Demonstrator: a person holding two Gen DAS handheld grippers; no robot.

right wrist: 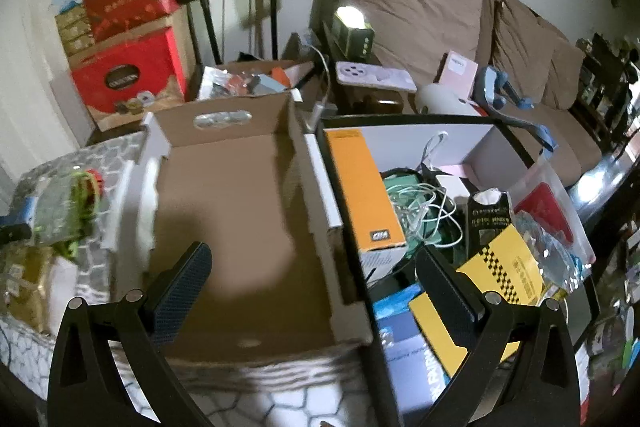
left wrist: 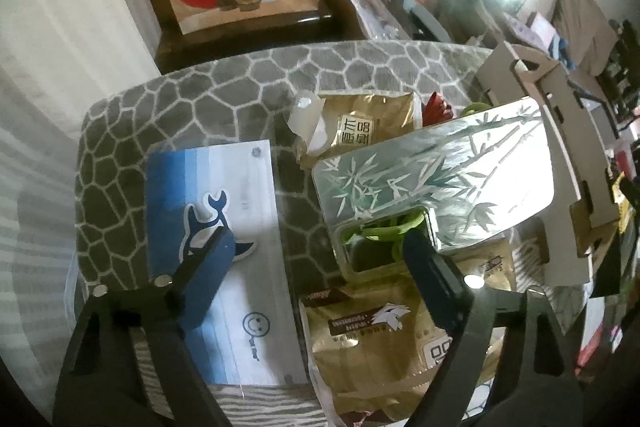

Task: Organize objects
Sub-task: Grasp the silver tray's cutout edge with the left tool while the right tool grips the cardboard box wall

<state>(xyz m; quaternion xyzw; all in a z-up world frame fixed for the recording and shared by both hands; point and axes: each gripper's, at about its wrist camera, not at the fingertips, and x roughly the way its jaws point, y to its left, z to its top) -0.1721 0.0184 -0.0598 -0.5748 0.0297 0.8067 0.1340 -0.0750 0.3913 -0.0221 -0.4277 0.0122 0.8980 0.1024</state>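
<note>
Between left tongs (left wrist: pixel 316 251): bamboo-print packet (left wrist: pixel 432 171)

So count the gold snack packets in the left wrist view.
3 in view: one gold packet behind the bamboo-print case, one in front of it, one partly under its right corner. More may be hidden beneath.

A blue-striped pack (left wrist: pixel 224 227) carries a whale; the silver pouch (left wrist: pixel 432 179) shows green bamboo; the blanket (left wrist: pixel 192 99) has grey, white-veined cells.
</note>
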